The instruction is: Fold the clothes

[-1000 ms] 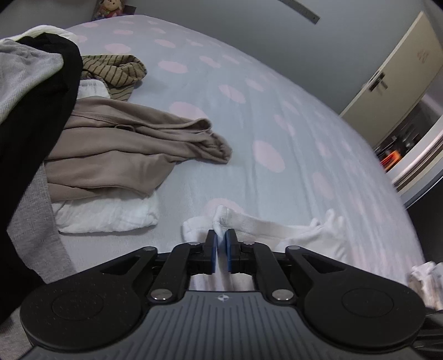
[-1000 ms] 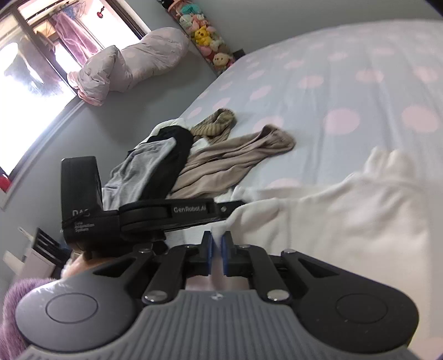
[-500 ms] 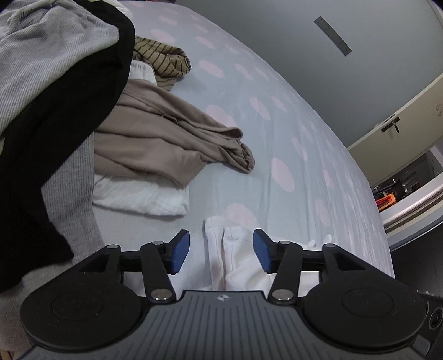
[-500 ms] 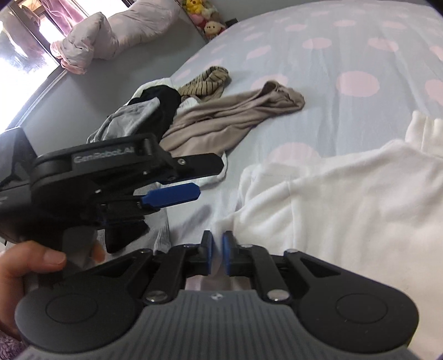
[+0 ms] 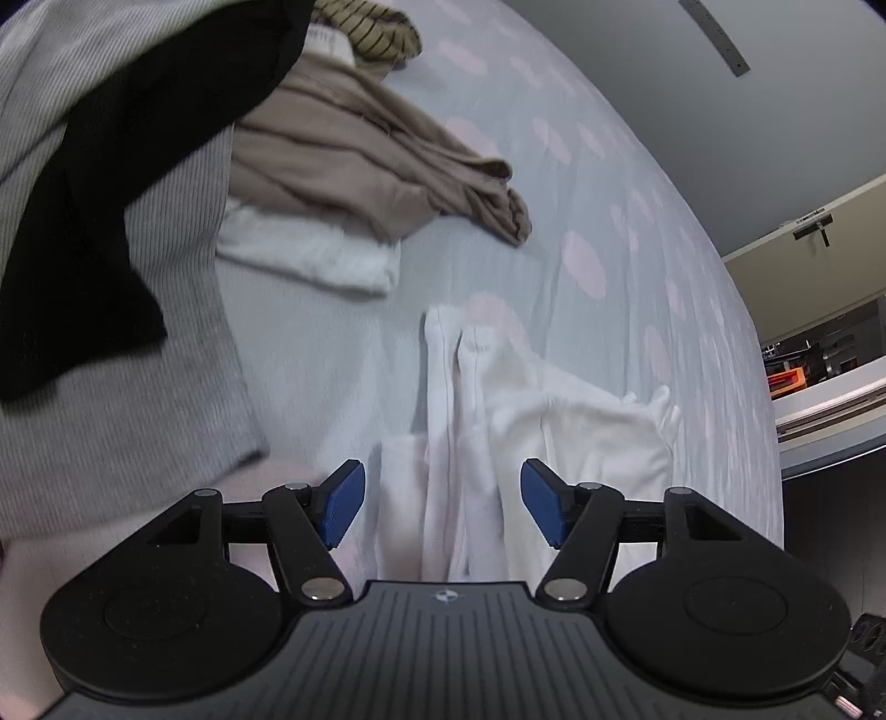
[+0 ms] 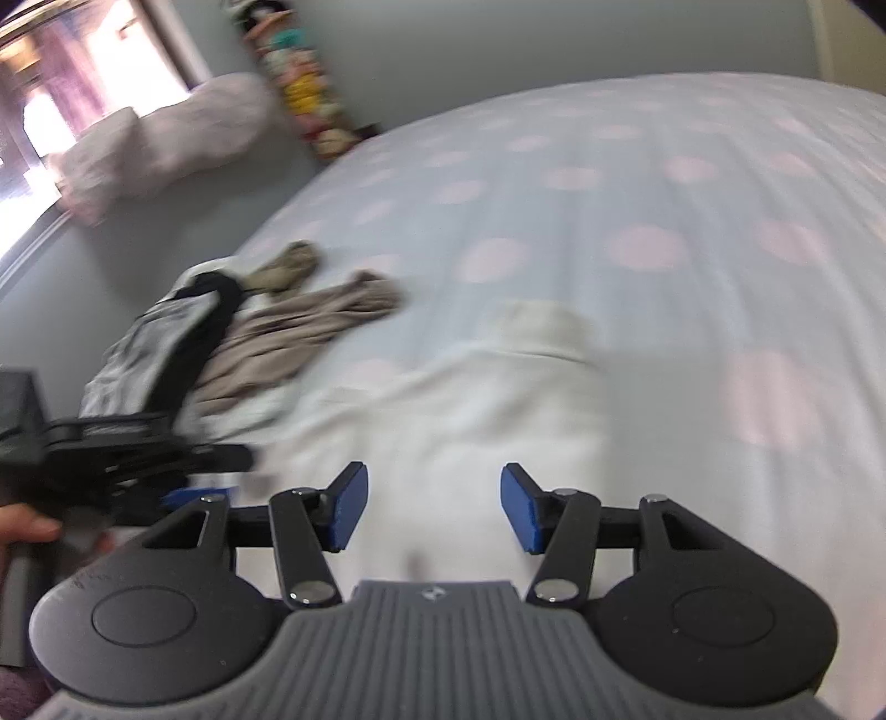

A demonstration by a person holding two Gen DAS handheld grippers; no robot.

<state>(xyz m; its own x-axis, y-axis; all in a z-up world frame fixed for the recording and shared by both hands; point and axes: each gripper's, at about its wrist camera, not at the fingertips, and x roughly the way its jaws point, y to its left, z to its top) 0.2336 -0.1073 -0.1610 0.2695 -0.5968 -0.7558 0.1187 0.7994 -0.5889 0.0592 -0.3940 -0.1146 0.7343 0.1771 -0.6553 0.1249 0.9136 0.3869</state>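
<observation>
Both claws stand wide apart with nothing between their blue pads. From the left wrist view, the left claw (image 5: pixel 443 507) hovers low over the white garment (image 5: pixel 498 421), which lies flat on the bed (image 5: pixel 581 183) directly ahead of and below the fingers; two long narrow folds of it, likely sleeves, run side by side away from the claw, their cuffs ending on the dotted sheet. Further off to the left sits a heap of other clothes: a tan garment (image 5: pixel 360 149) on top of a folded white piece (image 5: pixel 310 255), a striped item (image 5: pixel 371 33) beyond, and grey ribbed cloth (image 5: pixel 111 332) with black fabric (image 5: pixel 83 232) close to the lens. From the right wrist view, blurred by motion, the right claw (image 6: pixel 434 507) is over the same white garment (image 6: pixel 476 410), which spreads ahead of it, and the left claw (image 6: pixel 127 448) appears at the left edge with a hand (image 6: pixel 22 526) behind it.
</observation>
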